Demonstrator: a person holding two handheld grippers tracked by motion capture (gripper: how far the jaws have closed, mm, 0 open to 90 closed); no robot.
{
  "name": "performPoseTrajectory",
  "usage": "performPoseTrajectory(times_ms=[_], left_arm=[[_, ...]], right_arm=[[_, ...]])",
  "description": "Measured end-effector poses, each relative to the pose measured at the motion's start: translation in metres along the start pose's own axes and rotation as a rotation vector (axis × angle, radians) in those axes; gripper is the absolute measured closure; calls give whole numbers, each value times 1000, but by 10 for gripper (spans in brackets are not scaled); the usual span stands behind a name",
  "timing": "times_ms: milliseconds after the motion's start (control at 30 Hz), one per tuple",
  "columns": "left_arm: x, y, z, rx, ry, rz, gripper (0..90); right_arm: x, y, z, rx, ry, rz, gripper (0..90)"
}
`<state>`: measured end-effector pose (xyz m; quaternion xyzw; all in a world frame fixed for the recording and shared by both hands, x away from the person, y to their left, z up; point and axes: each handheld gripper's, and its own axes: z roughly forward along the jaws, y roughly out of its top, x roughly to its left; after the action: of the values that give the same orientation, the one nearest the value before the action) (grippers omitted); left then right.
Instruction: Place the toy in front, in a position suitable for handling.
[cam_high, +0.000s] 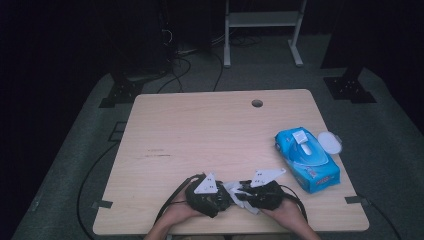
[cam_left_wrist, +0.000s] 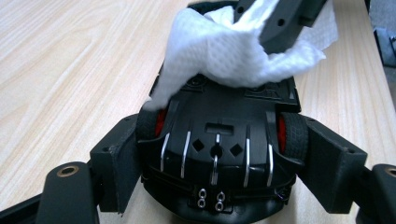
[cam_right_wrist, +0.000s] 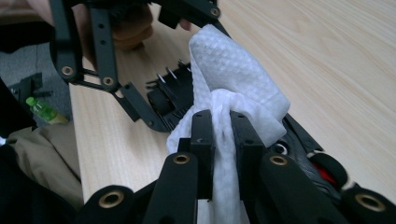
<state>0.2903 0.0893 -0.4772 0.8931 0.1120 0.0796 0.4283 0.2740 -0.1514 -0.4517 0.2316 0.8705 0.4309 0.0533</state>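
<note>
A black toy car (cam_left_wrist: 219, 149) with red wheel hubs lies upside down between the jaws of my left gripper (cam_left_wrist: 219, 163), which is shut on its sides just above the table's near edge. My right gripper (cam_right_wrist: 223, 135) is shut on a bunched white wipe (cam_right_wrist: 233, 70). That wipe (cam_left_wrist: 224, 51) is draped over the far end of the car's underside. In the high view the left gripper (cam_high: 226, 199) and right gripper (cam_high: 243, 193) point toward each other, with the wipe (cam_high: 234, 188) between them. Part of the car (cam_right_wrist: 175, 95) is hidden under the wipe.
A blue pack of wet wipes (cam_high: 306, 157) with its white lid (cam_high: 330, 142) flipped open lies at the right side of the wooden table (cam_high: 200, 130). A cable hole (cam_high: 257, 103) sits near the far edge. A green bottle (cam_right_wrist: 42, 109) lies on the floor.
</note>
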Motion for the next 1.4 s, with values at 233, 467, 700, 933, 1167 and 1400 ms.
performPoseTrajectory(times_ms=[233, 467, 700, 933, 1167, 1400], left_arm=[[2, -1, -2, 18, 2, -28, 200], [3, -4, -6, 17, -10, -31, 192], [1, 0, -5, 2, -1, 2, 227], [1, -1, -6, 0, -2, 3, 244], [1, -1, -6, -6, -3, 4, 245], [-2, 0, -3, -3, -4, 13, 246]], right_arm=[[-2, -2, -3, 11, -24, 11, 812], [-2, -4, -4, 27, -31, 12, 813], [13, 9, 8, -11, 36, -7, 816], [9, 10, 11, 3, -4, -6, 815], [-6, -2, -1, 0, -57, 58, 815], [16, 15, 19, -17, 15, -17, 814]])
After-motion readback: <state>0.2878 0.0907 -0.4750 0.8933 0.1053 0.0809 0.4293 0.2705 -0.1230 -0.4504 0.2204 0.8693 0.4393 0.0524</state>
